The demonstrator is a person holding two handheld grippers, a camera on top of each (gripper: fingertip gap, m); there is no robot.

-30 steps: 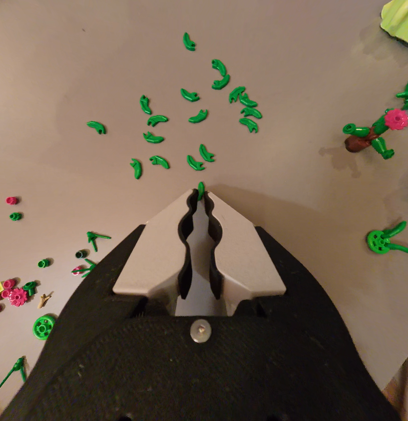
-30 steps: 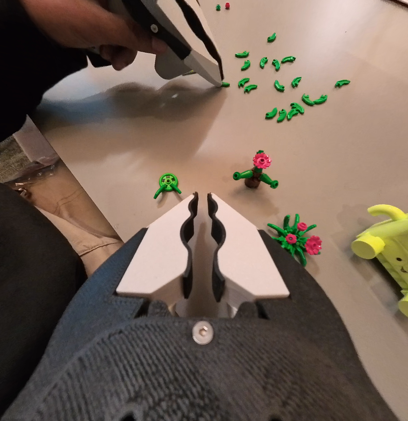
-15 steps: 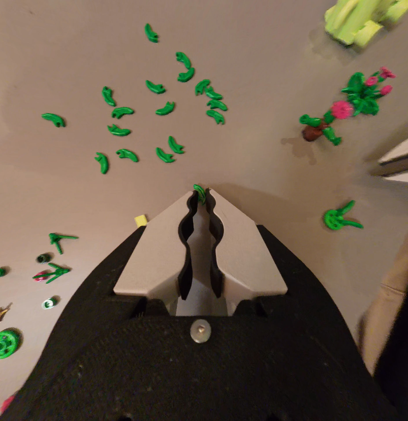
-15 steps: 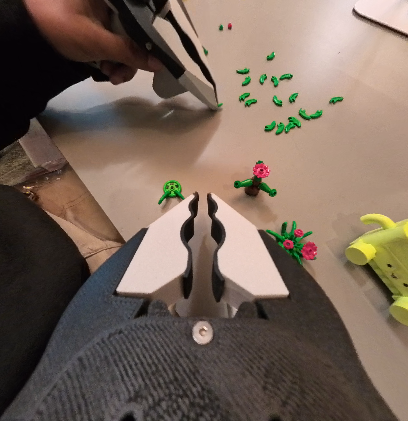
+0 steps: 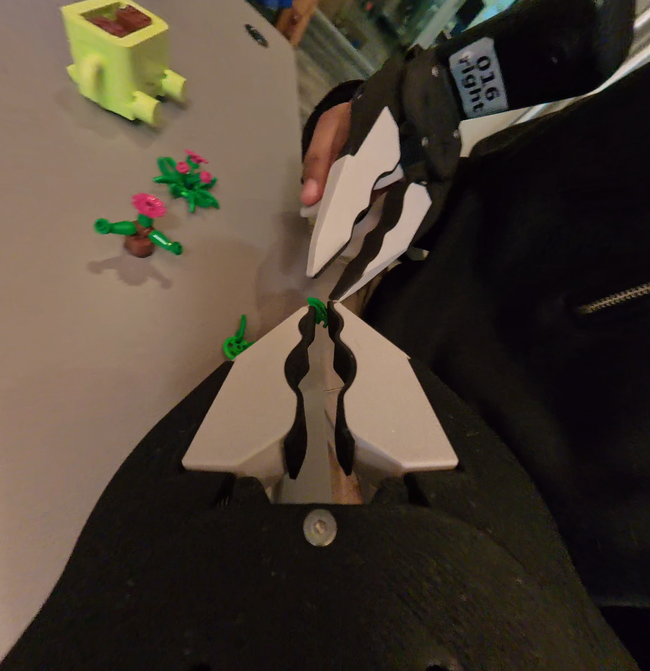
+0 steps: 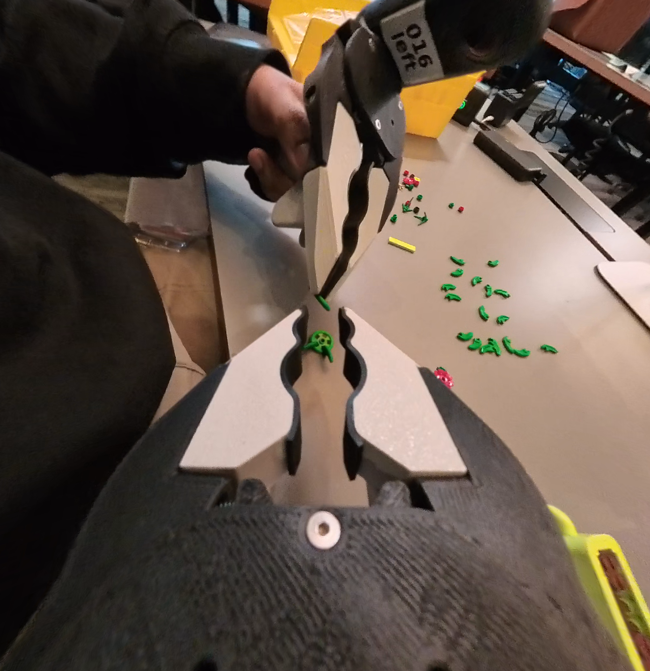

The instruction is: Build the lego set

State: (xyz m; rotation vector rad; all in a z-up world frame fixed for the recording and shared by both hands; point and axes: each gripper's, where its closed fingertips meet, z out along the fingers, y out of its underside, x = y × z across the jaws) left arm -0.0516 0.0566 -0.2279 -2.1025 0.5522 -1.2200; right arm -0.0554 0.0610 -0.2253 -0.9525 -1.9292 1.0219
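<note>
While right tongs (image 6: 322,314) gape, left tongs (image 5: 319,308) pinch leaf (image 5: 318,313)

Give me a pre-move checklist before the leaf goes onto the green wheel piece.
1. Leaf held: ok. The left gripper is shut on the green leaf at its tips.
2. Right gripper ready: ok. It is open and empty.
3. Target in view: ok. The green wheel piece lies on the table, seen between the right fingers.
4. Target held steady: not ok. Nothing grips the wheel piece yet.
5. Leaf's peg facing the wheel: cannot tell, too small.
6. Spare leaves out of the way: ok, off to the side.
</note>
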